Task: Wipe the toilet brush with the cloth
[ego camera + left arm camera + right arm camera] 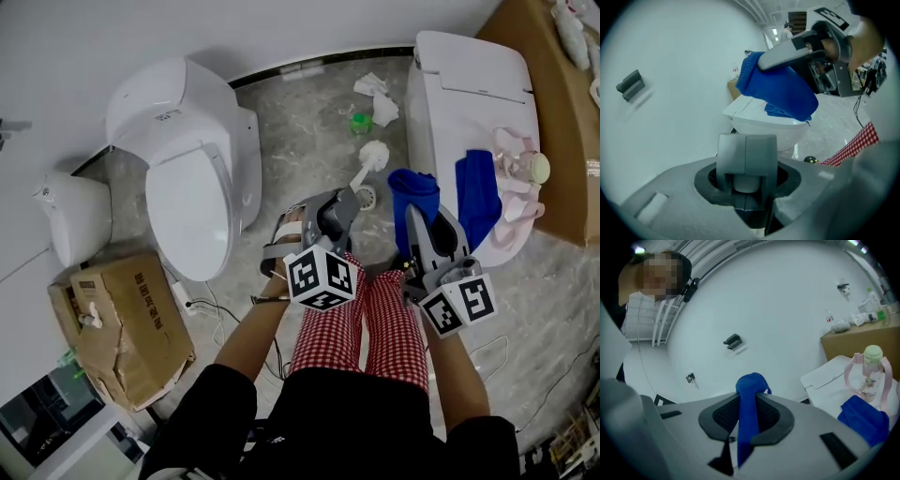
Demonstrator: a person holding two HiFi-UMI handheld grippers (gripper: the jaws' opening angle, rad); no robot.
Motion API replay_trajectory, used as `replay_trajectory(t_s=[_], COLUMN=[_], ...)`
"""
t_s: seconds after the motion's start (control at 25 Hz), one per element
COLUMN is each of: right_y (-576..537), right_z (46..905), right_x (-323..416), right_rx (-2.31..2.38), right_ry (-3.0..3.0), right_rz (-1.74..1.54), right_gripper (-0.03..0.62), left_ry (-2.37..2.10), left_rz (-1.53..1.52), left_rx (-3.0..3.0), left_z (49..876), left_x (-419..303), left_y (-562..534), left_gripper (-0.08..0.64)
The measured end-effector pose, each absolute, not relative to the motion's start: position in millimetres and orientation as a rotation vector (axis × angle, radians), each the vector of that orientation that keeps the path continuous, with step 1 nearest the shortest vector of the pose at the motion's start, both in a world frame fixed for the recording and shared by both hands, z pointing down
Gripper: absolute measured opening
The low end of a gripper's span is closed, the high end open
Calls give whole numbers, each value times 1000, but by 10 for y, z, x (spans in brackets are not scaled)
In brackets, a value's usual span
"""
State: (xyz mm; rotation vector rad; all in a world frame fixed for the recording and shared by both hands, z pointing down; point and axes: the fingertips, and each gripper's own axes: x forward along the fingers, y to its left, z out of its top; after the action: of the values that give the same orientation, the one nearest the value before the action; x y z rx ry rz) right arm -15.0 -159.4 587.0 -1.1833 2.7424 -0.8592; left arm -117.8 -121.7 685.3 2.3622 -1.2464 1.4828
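The left gripper (pixel 746 185) is clenched on the grey handle of the toilet brush (pixel 746 152), which fills the gap between its jaws. In the head view the left gripper (pixel 345 206) holds the toilet brush (pixel 373 156) tilted, its white bristle head up and away from the person, above the floor just left of the toilet (pixel 469 84).

The right gripper (pixel 747 425) is clamped on the cloth (pixel 751 394), a blue fold pinched flat between the jaws and bunched into a knob past the tips. In the head view the right gripper (pixel 418 223) carries the cloth (pixel 412 187) at the toilet's front left edge, just right of the brush head and apart from it.

A second blue cloth (pixel 478 197) lies over the toilet's lid, and a pink bottle (pixel 525 169) sits beside it. Crumpled tissue (pixel 377 94) and a small green thing (pixel 361 123) lie on the floor left of the toilet. Farther left stands a second toilet (pixel 187 159), with a torn cardboard box (pixel 131 323) near it.
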Motion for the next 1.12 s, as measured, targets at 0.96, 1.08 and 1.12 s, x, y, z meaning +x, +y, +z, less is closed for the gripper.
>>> replay_trajectory(t_s=[0.96,1.08,1.12], right_y=[-1730,-1729,-1714], right_z=[4890,4745,4694], right_x=[-175,-184,-180], right_rx=[-1130,-1106,-1098], right_ry=[2737,2735,2730], right_rz=[-727,-705,-702], right_gripper=[64,64,64], left_ry=[-1511,-1534,-1541], left_rz=[1273,1243,1231], left_rx=[2384,2400,2405], left_z=[5588,5438,5389], left_x=[-1277,-1246,-1235], left_y=[-1481,-1488,-1482], left_gripper=[161,161,161])
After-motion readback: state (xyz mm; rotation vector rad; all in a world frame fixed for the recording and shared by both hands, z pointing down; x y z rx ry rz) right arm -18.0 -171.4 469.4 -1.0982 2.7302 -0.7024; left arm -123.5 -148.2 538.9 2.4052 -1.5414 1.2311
